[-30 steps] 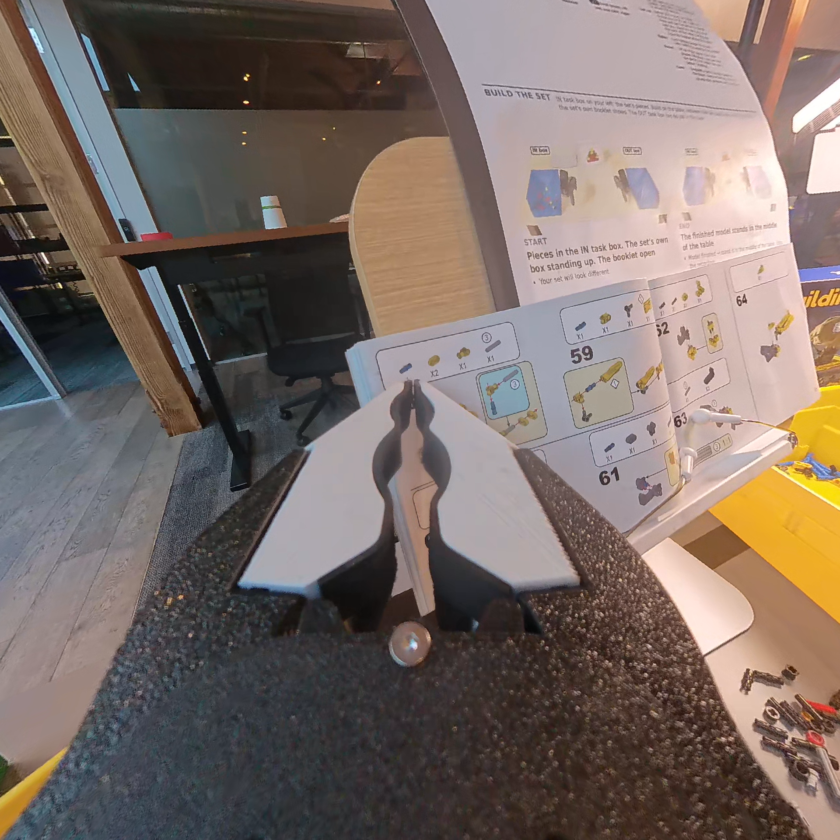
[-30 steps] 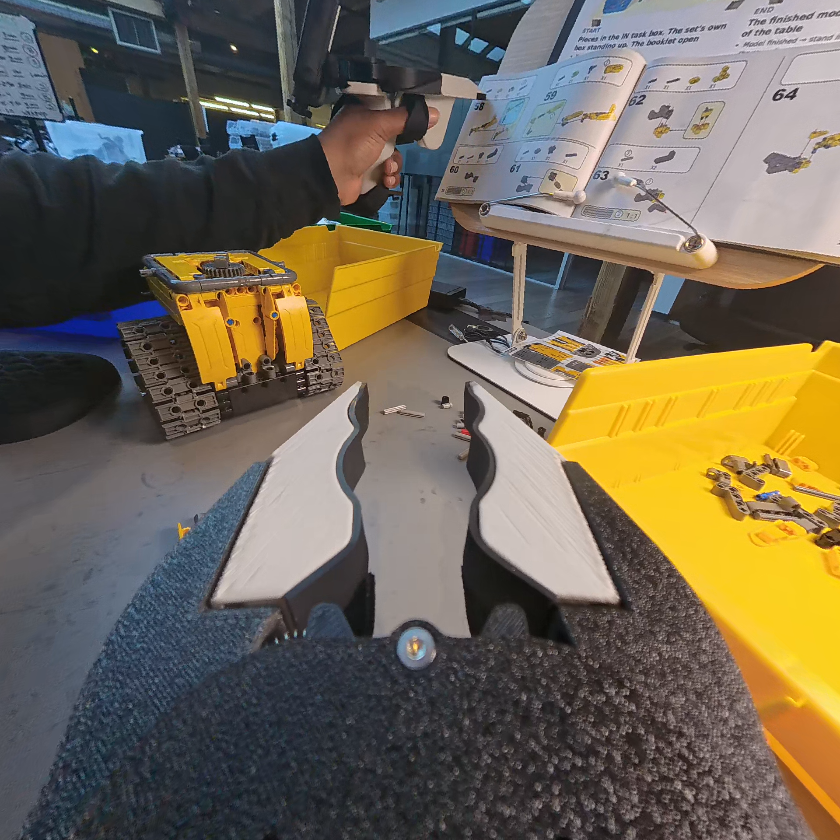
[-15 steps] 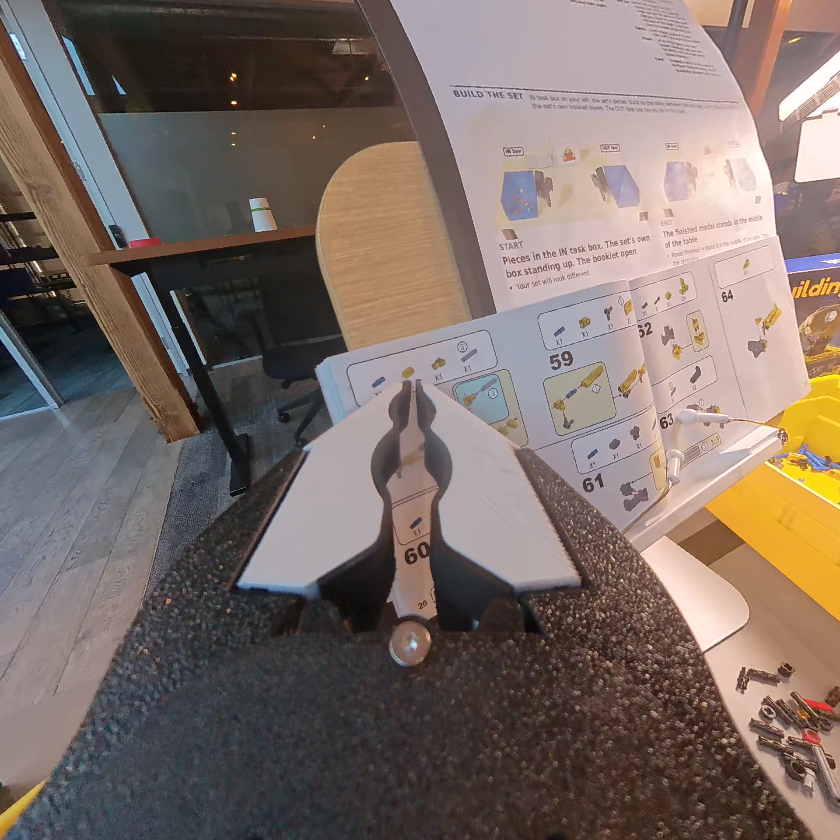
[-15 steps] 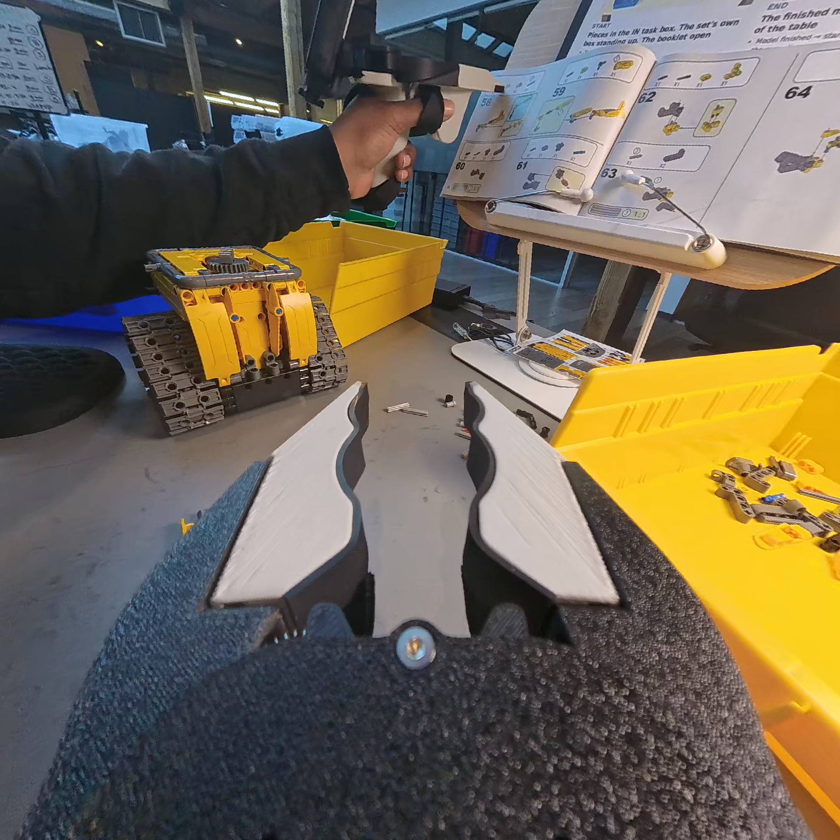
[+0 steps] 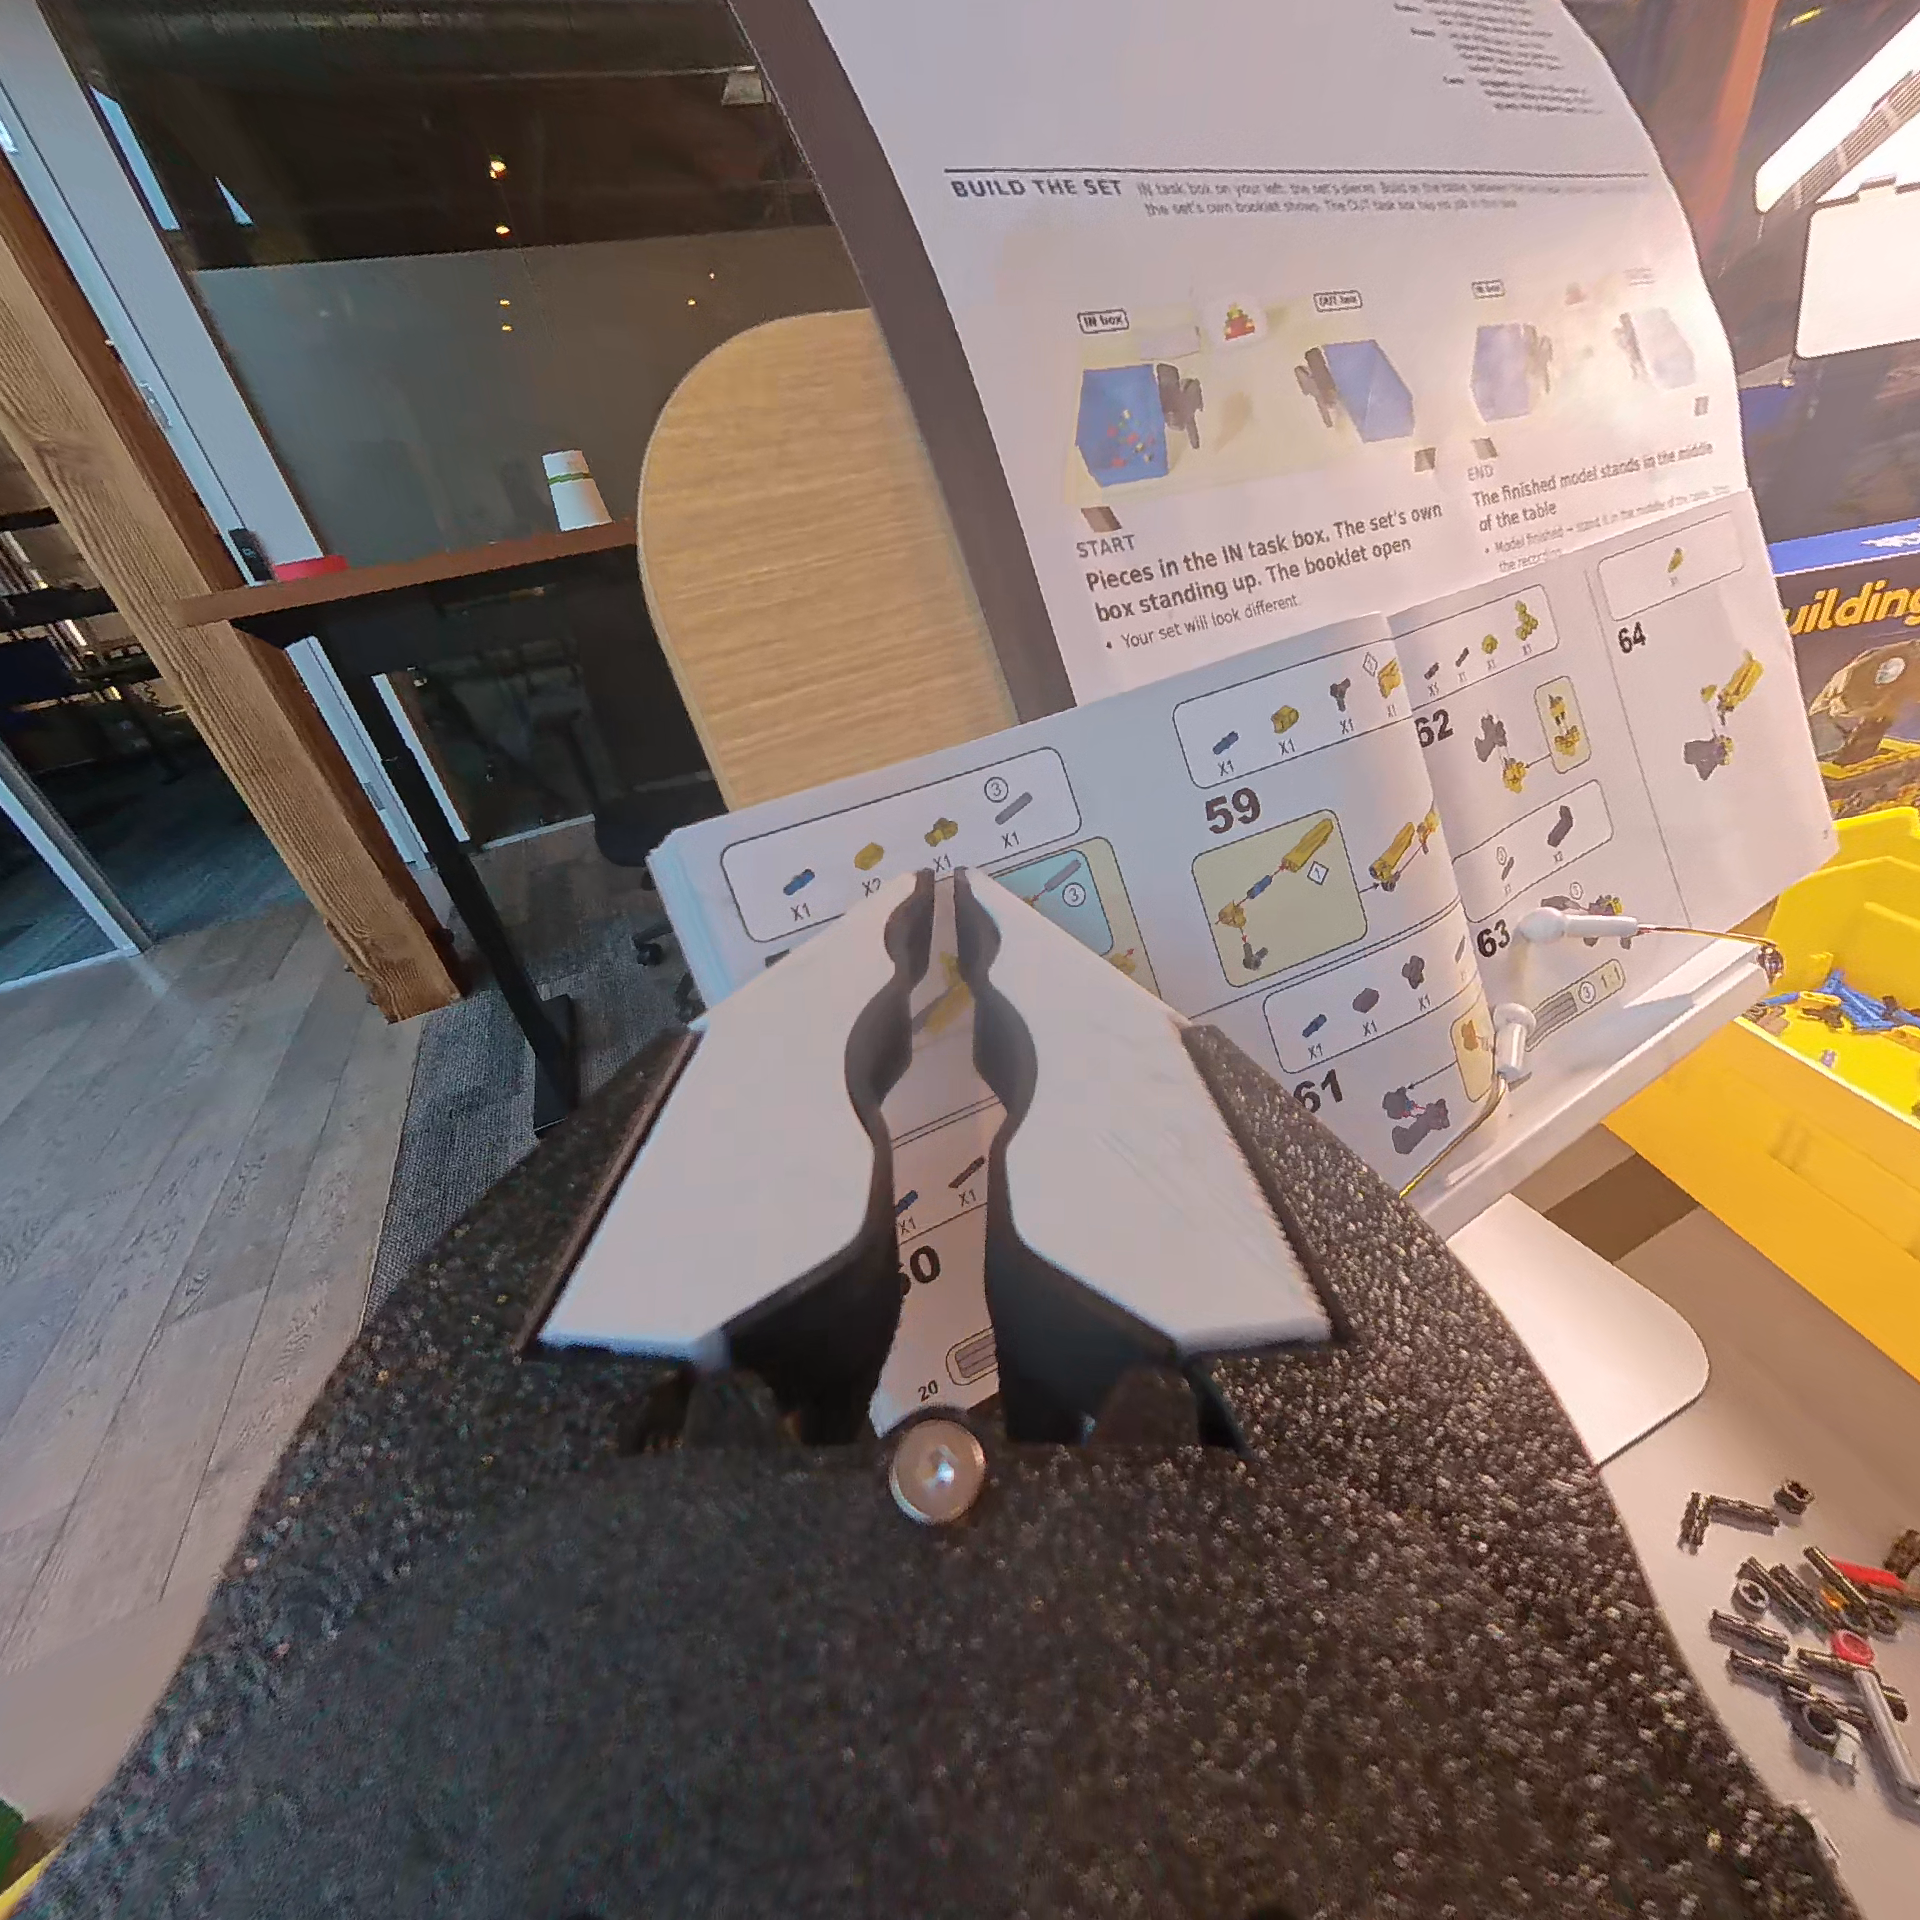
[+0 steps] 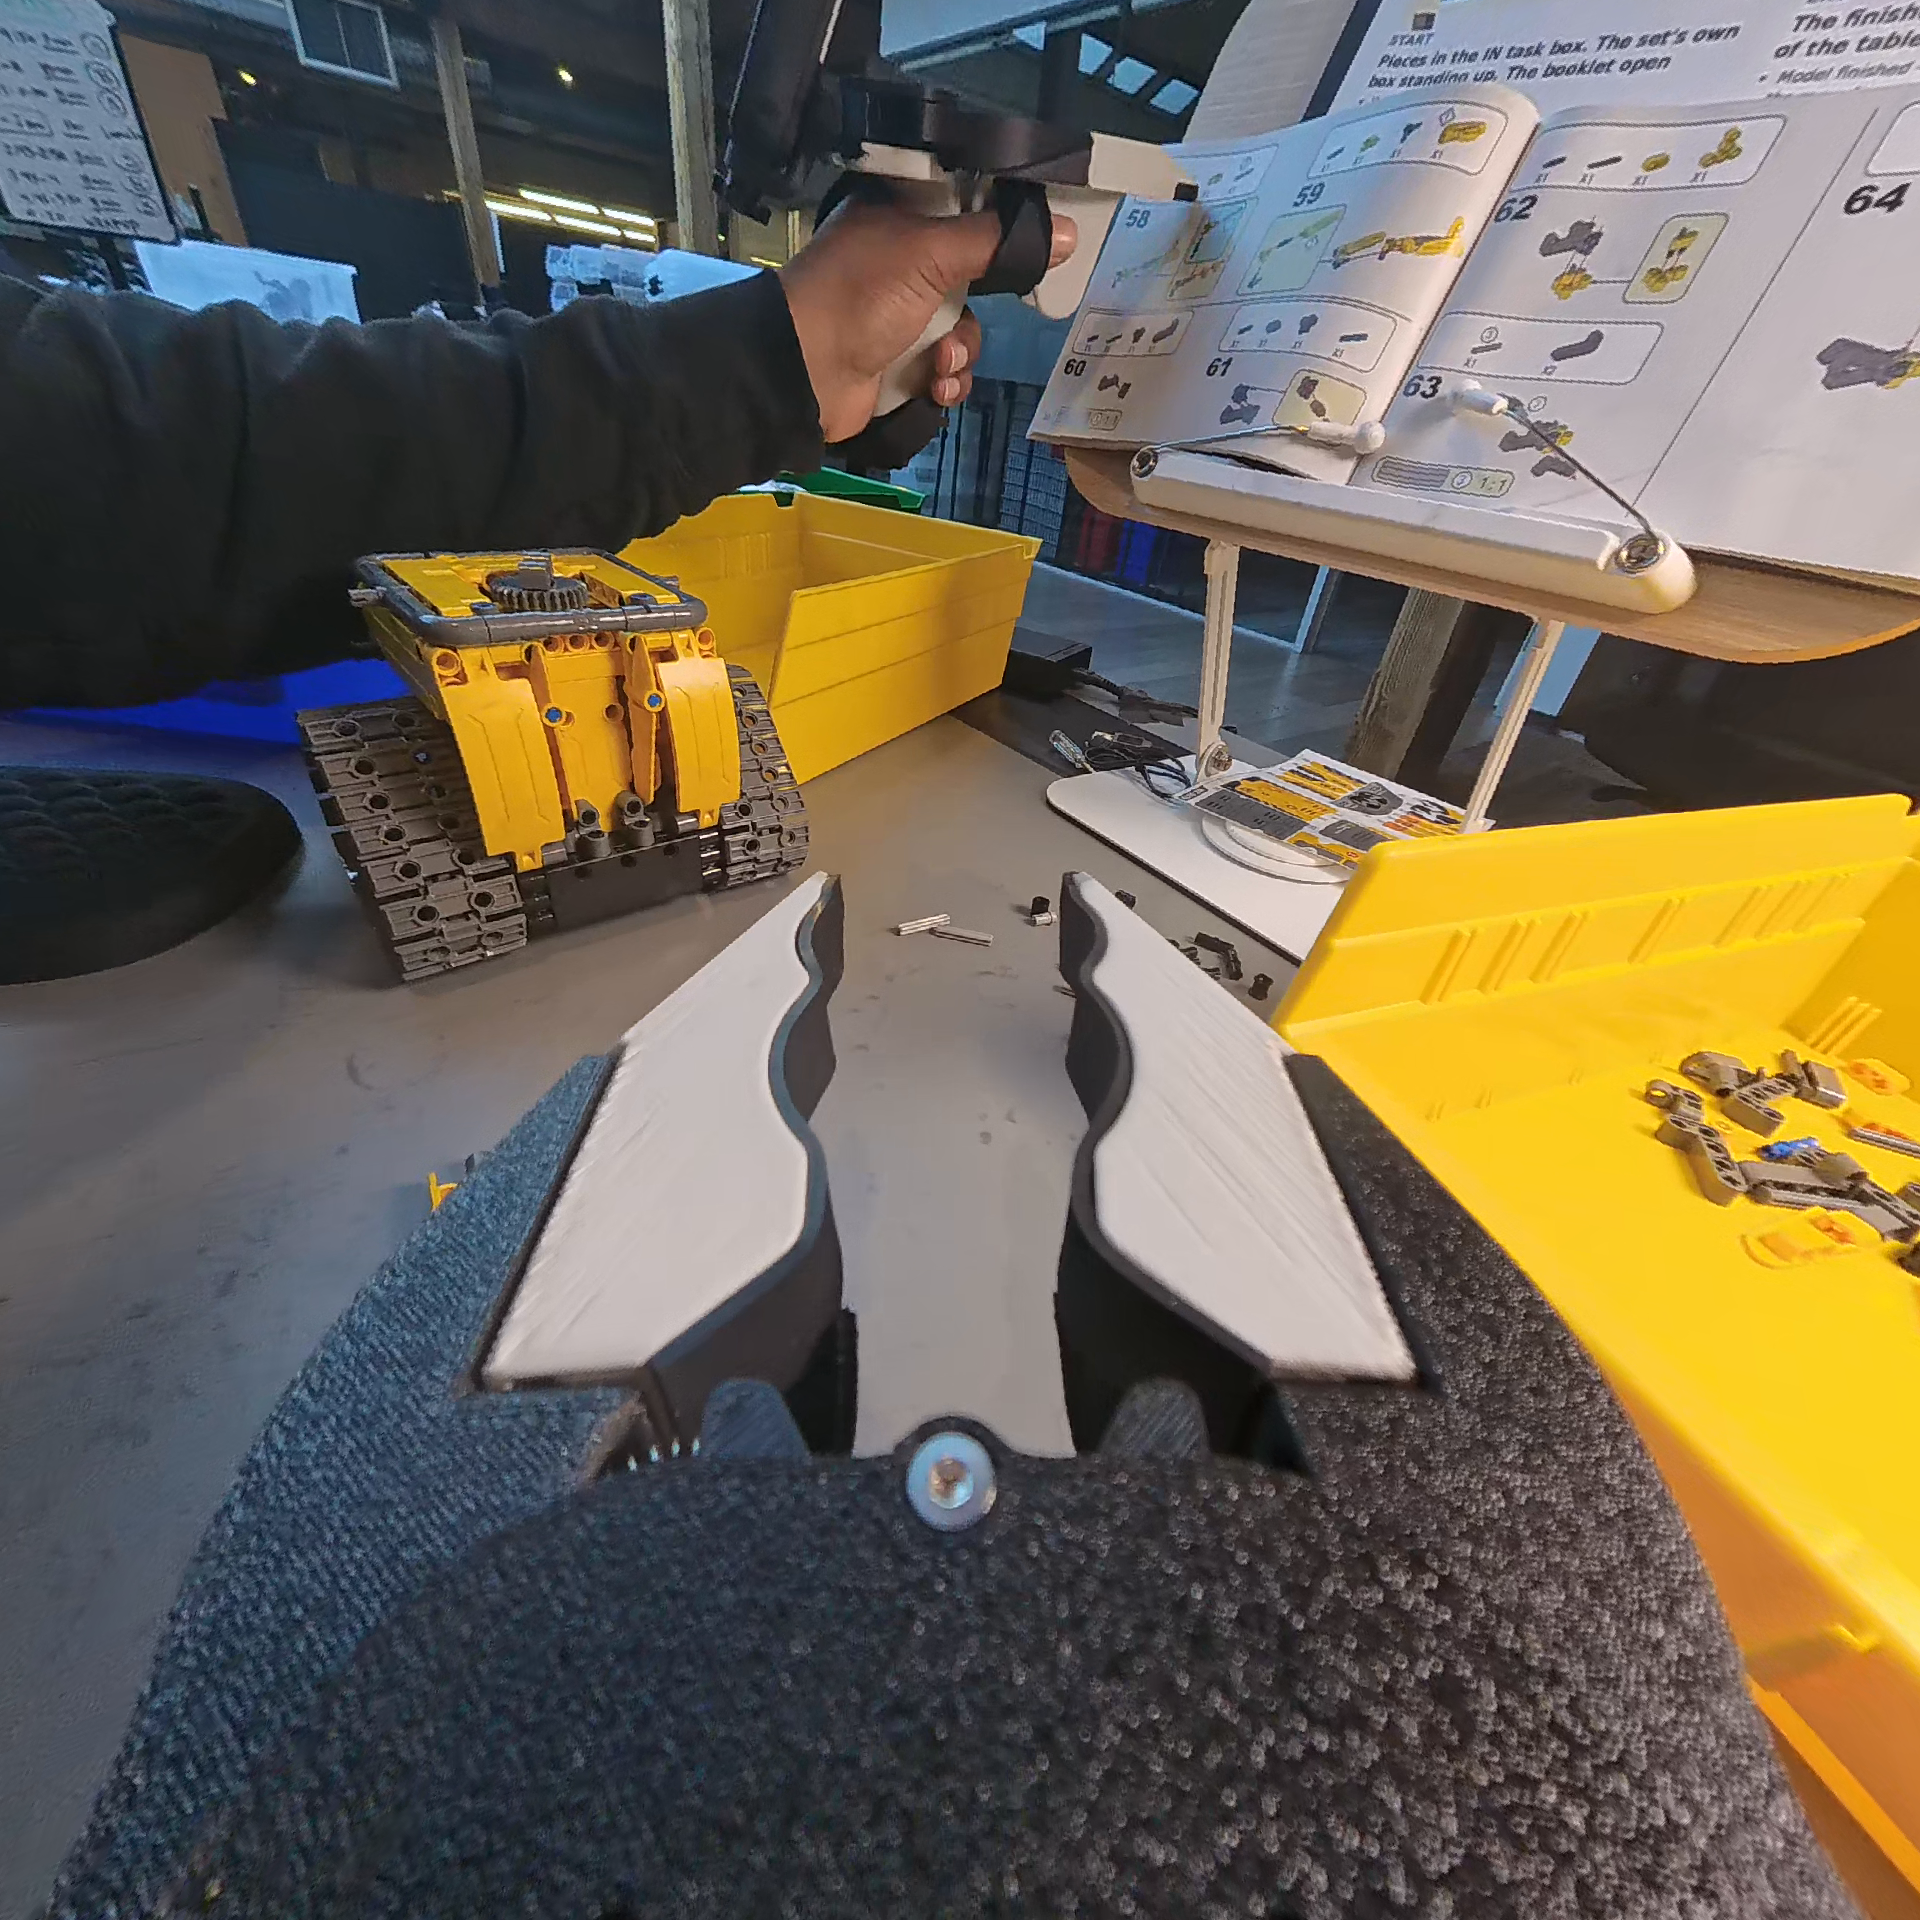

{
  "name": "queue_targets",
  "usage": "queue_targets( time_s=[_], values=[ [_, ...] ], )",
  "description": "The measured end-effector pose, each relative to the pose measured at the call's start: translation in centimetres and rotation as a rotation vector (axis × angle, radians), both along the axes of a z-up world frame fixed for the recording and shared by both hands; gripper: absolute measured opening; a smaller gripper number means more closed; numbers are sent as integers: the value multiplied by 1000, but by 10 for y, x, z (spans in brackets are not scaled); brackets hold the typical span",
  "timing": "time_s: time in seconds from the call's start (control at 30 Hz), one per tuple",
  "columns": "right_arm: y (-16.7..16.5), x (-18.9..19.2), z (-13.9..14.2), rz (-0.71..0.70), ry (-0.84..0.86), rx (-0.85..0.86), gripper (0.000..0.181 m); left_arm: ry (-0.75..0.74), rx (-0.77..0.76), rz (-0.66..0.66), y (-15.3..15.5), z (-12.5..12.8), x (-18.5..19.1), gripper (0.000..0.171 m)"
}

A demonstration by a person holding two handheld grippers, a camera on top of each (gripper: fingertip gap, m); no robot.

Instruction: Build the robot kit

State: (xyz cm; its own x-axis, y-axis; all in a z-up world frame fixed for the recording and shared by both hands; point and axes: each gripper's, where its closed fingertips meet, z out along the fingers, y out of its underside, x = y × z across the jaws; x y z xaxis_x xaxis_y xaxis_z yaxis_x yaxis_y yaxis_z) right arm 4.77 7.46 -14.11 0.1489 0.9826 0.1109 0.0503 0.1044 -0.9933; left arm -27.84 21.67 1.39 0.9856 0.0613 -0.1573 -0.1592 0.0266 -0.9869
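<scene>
An open instruction booklet (image 5: 1299,831) stands on a white book stand (image 6: 1403,509). My left gripper (image 5: 940,883) has its jaws all but closed, with only a slit between the tips, which sit against the booklet's left page. The page shows flat behind the fingers, not pinched between them. In the right wrist view a hand holds this left gripper (image 6: 1174,187) at the booklet (image 6: 1351,260). My right gripper (image 6: 945,894) is open and empty, low over the grey table. A yellow and grey tracked model (image 6: 551,727) stands to its left.
A yellow bin (image 6: 1558,935) with grey parts (image 6: 1766,1143) sits at the right. Another yellow bin (image 6: 894,613) stands behind the model. Loose pins (image 6: 945,928) and a sticker sheet (image 6: 1320,810) lie near the stand's base. Small parts (image 5: 1818,1600) lie on the table. Some 40 cm of space lies between my two pairs of fingers.
The left gripper has moved right and in against the booklet's left page, which now lies flatter. The right gripper has stayed open and still.
</scene>
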Motion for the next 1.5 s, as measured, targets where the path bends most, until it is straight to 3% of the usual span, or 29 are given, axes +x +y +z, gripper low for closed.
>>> queue_targets(
  time_s=[0.67,0.8,0.93,1.07,1.23,1.37,1.43,1.5],
  values=[
    [-1,-1,-1,5,-6,-4,42,-1,-1,-26,-4,-1,8,4],
    [-1,0,-1,4,-4,-4,42,-47,-47,-156,-20,-4,38,10],
    [0,0,-1,3,-5,-8,42,-66,-121,-384,-63,-10,93,24],
    [1,0,0,-3,-1,-6,42,13,-297,-565,-120,-42,143,44],
    [-1,-1,-1,-3,-10,5,42,54,-646,-705,-199,-113,168,80],
    [-1,-1,-2,-6,-17,13,41,97,-826,-696,-239,-159,160,106],
    [-1,-2,-3,-8,-22,18,41,57,-848,-725,-250,-161,161,109],
    [-2,-2,-3,-11,-24,24,41,158,-907,-694,-258,-173,155,116]
  ],
)
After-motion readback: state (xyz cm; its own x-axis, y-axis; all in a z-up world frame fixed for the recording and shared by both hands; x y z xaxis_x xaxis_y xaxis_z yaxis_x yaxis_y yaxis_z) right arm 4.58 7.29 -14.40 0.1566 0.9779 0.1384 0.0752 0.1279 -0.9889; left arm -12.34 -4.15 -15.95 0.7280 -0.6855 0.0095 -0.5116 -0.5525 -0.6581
